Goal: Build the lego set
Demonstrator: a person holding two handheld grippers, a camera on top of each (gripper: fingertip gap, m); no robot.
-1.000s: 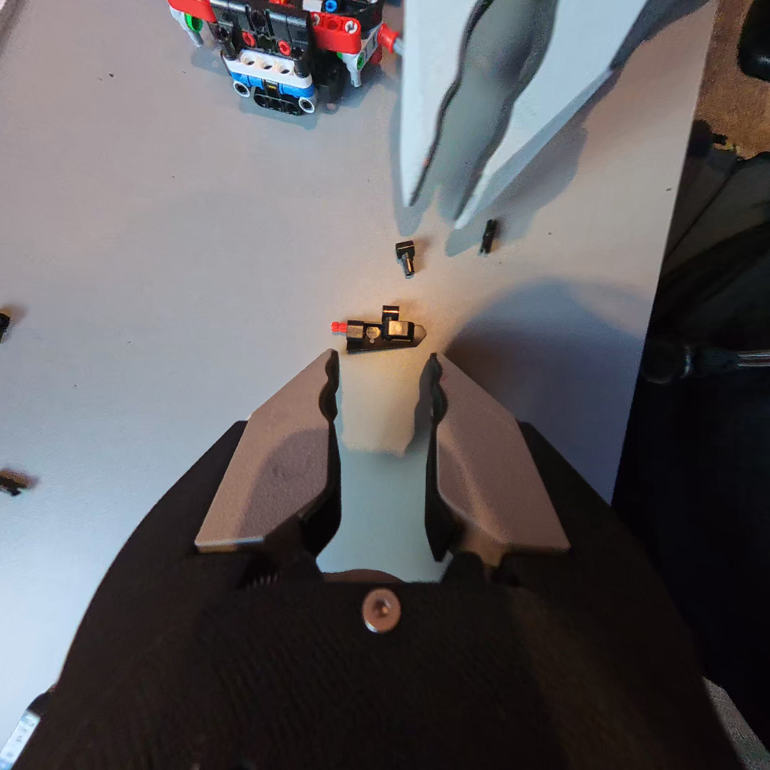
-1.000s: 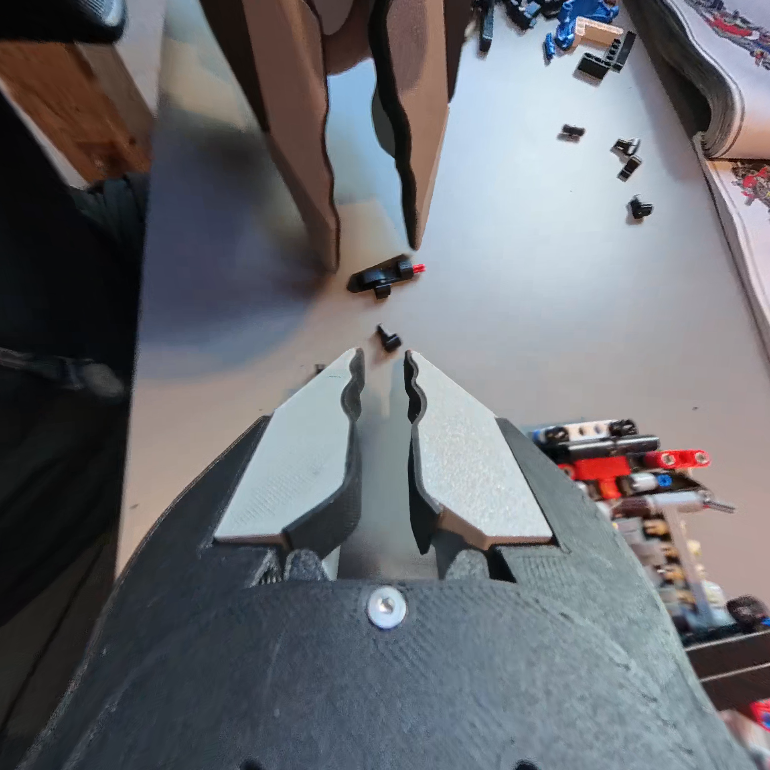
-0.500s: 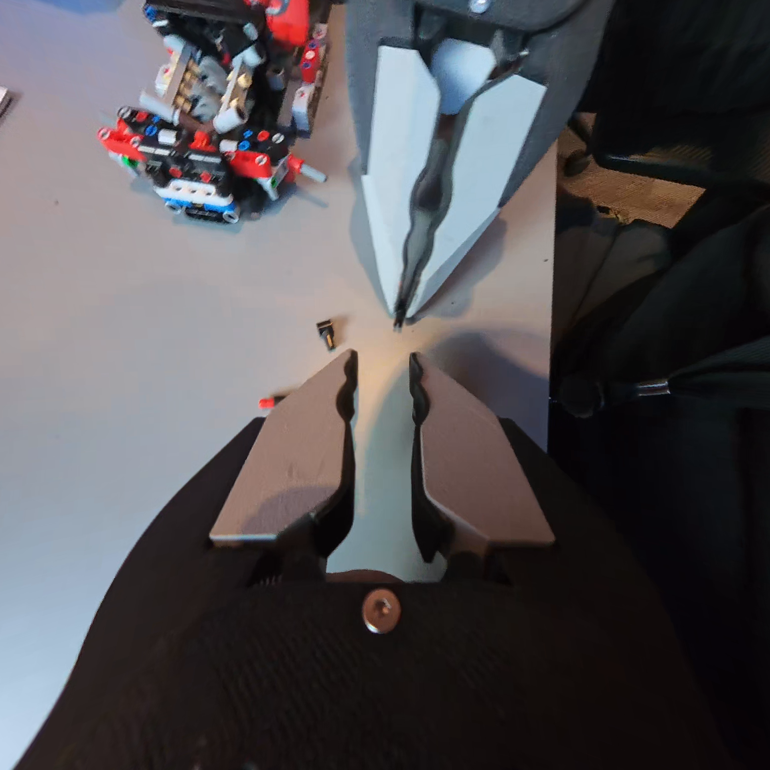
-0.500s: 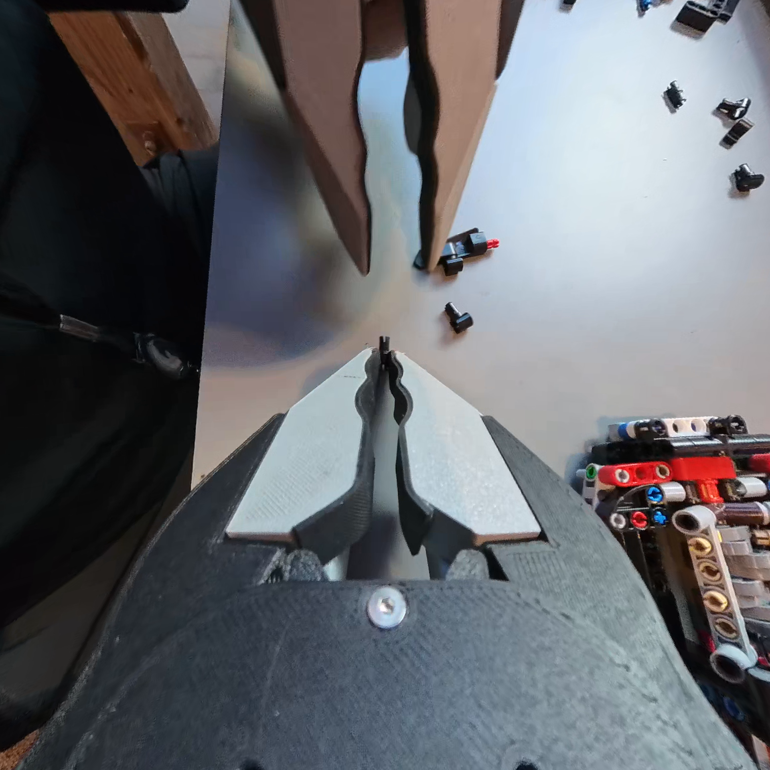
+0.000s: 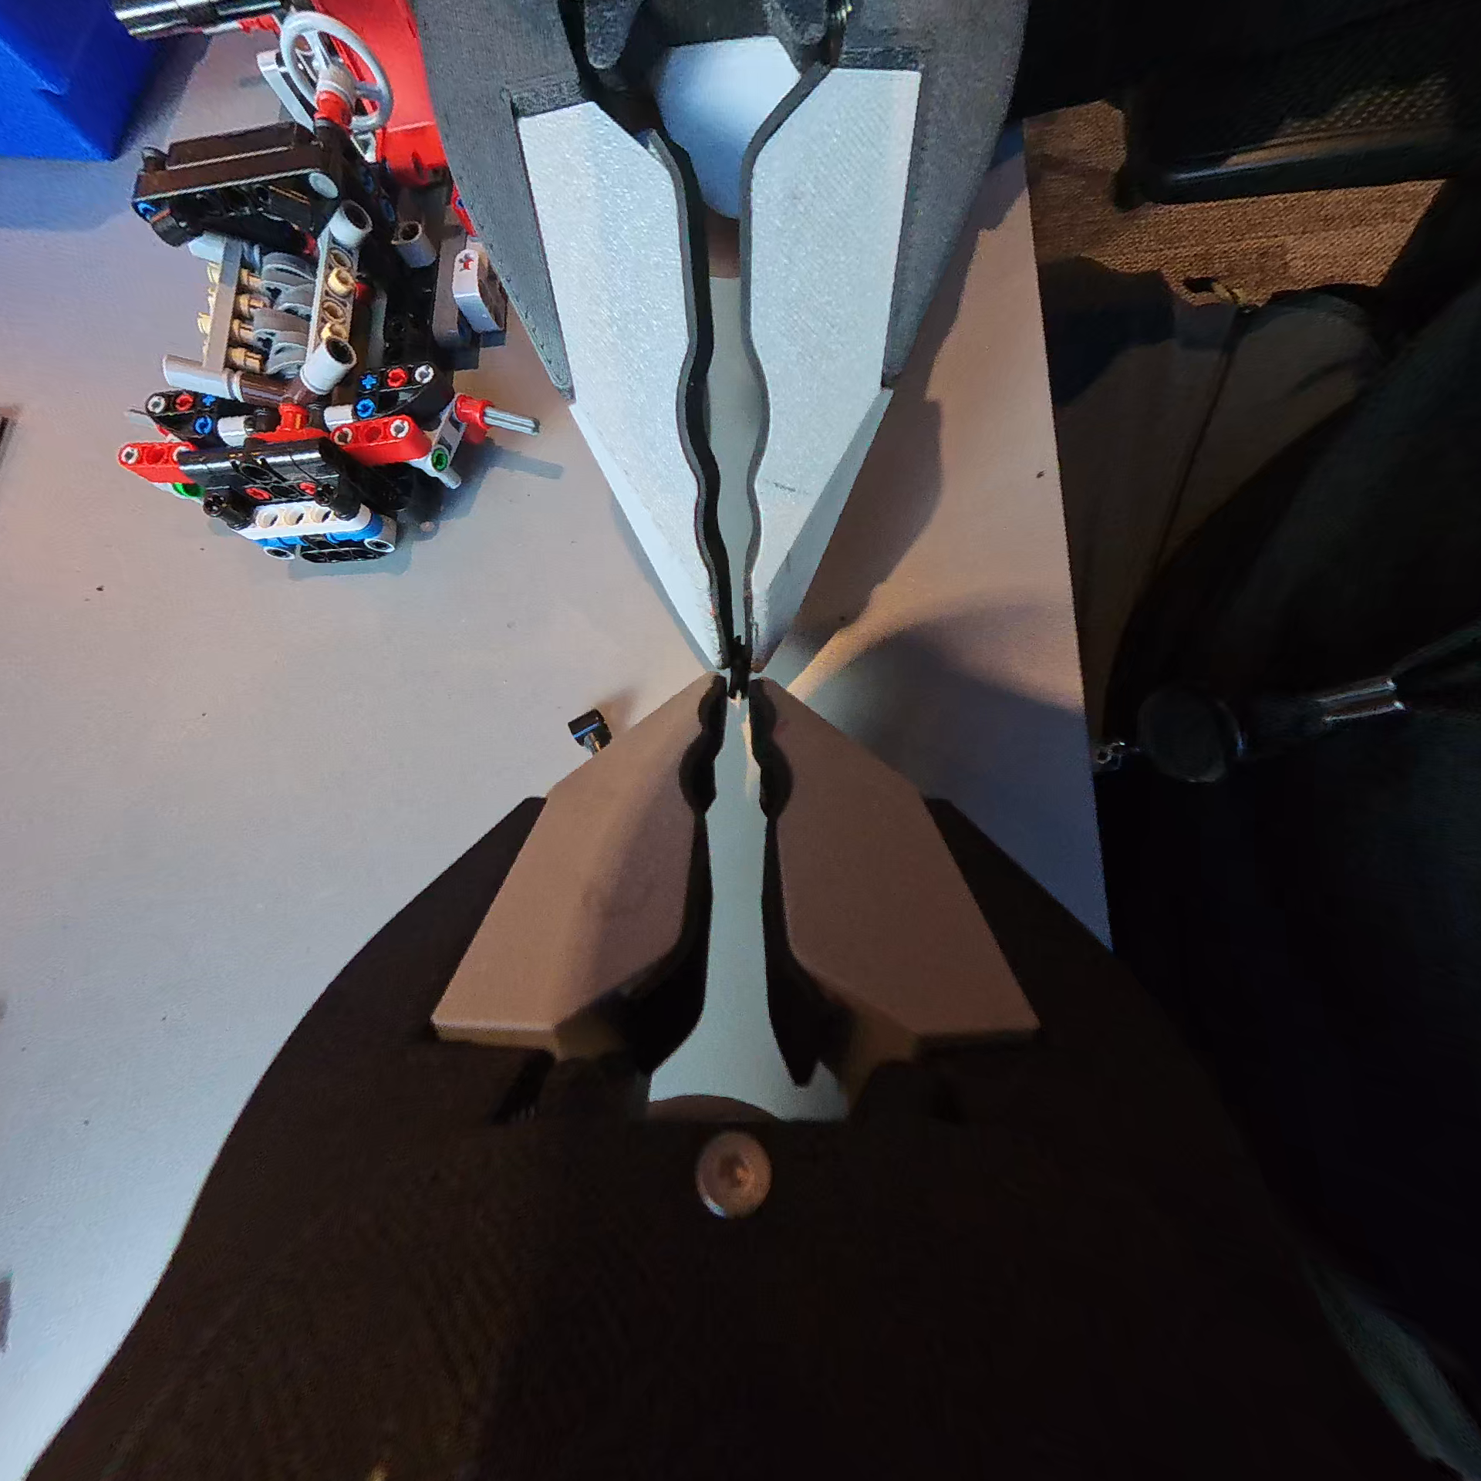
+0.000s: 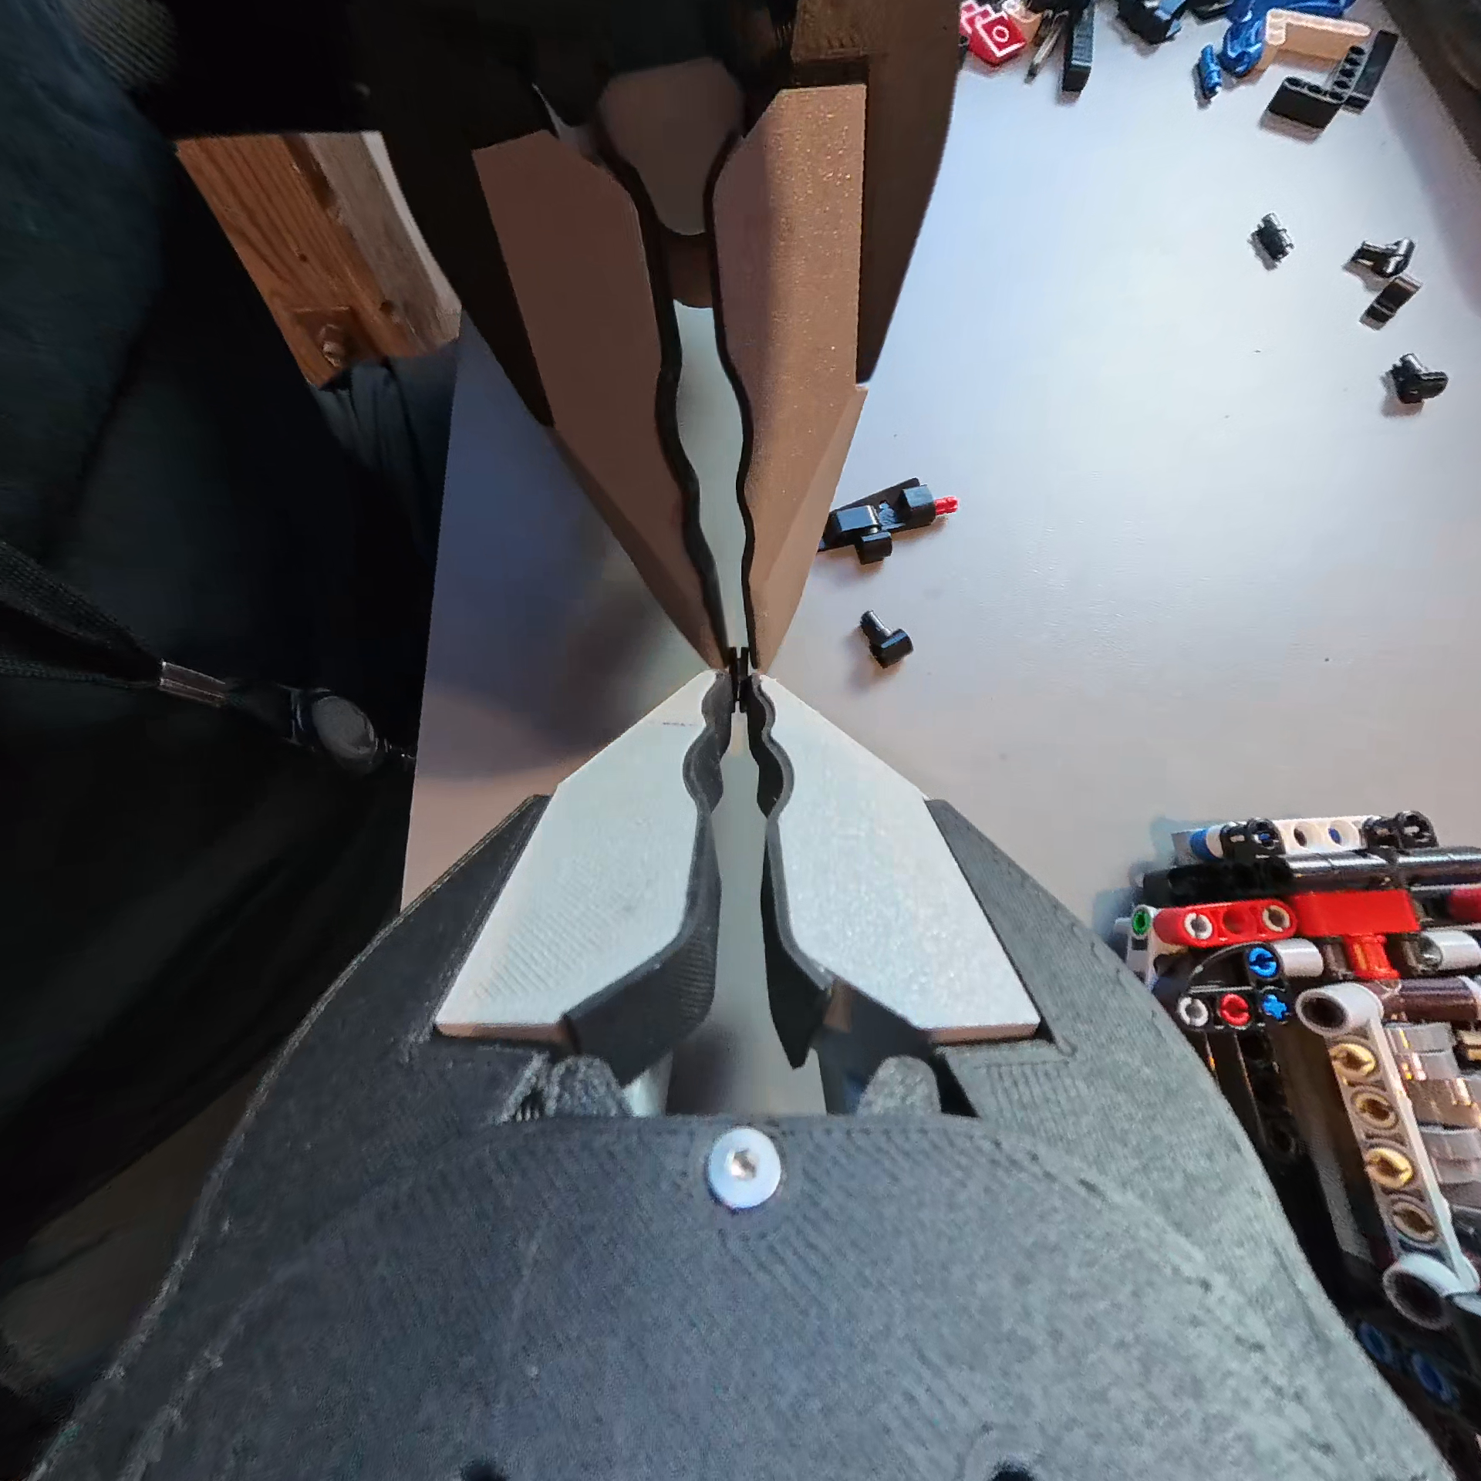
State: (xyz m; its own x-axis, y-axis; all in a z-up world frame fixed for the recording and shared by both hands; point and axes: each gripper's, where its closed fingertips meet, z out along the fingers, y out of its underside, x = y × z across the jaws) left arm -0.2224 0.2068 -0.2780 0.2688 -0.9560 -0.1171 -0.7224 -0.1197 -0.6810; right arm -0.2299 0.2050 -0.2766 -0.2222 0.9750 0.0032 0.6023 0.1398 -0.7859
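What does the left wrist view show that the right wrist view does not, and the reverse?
Only the left wrist view shows a blue box and a grey steering wheel behind the model. Only the right wrist view shows the black piece with a red pin, the scattered loose parts and a wooden post. Both show the left gripper and right gripper tip to tip on a small black pin, the lego model, one stray black connector and the table.

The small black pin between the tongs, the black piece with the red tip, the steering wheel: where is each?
small black pin (image 6: pixel 739 662), right wrist view, its middle.
black piece with the red tip (image 6: pixel 881 519), right wrist view, black body.
steering wheel (image 5: pixel 377 76), left wrist view, rim.
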